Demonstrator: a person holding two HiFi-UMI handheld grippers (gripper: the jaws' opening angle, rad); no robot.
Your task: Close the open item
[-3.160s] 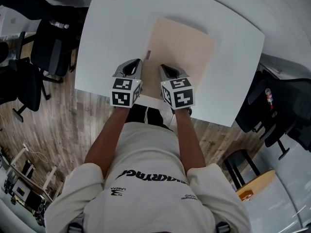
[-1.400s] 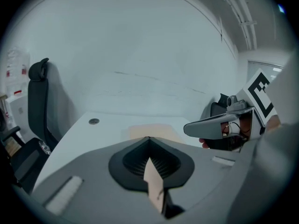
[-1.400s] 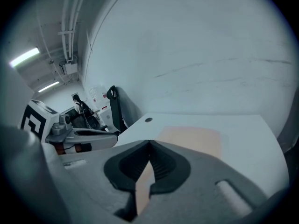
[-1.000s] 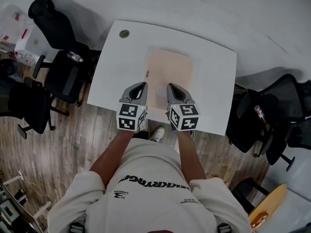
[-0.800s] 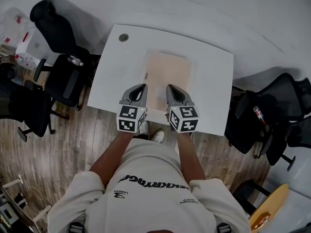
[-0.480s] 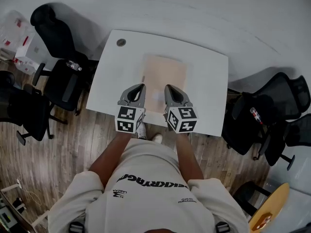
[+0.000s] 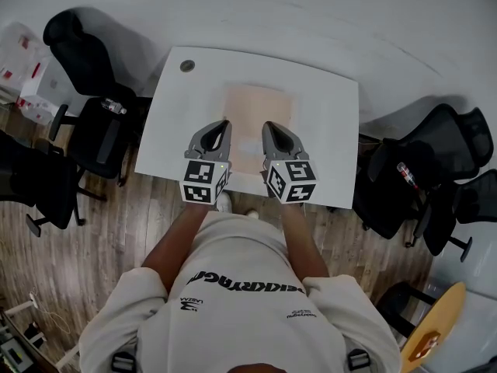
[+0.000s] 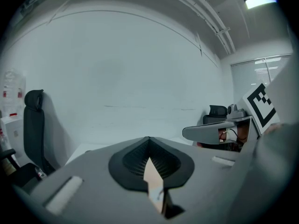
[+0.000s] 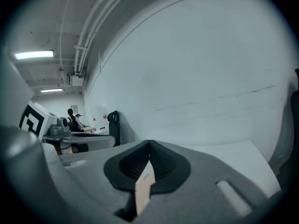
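A flat beige folder-like item [image 7: 260, 109] lies on the white table [image 7: 330, 130], and no raised cover is visible from above. My left gripper [image 7: 220, 123] and right gripper [image 7: 268, 124] hang side by side above the item's near edge, well clear of the table top. Both are shut with nothing held. In the left gripper view the jaws [image 8: 149, 139] meet at their tips, and a beige sliver [image 8: 152, 178] shows through the slit lower down. The right gripper view shows the same: the jaws [image 9: 149, 143] are closed, with a beige sliver [image 9: 144, 186] in the slit.
A round cable hole [image 7: 186, 65] sits at the table's far left corner. Black office chairs stand to the left [image 7: 93, 134] and to the right [image 7: 415, 177] of the table. The floor is wooden planks [image 7: 116, 231]. A pale wall lies beyond the table.
The table and the beige item look smaller and farther away than before, as the view has pulled back. Both grippers stay shut, side by side.
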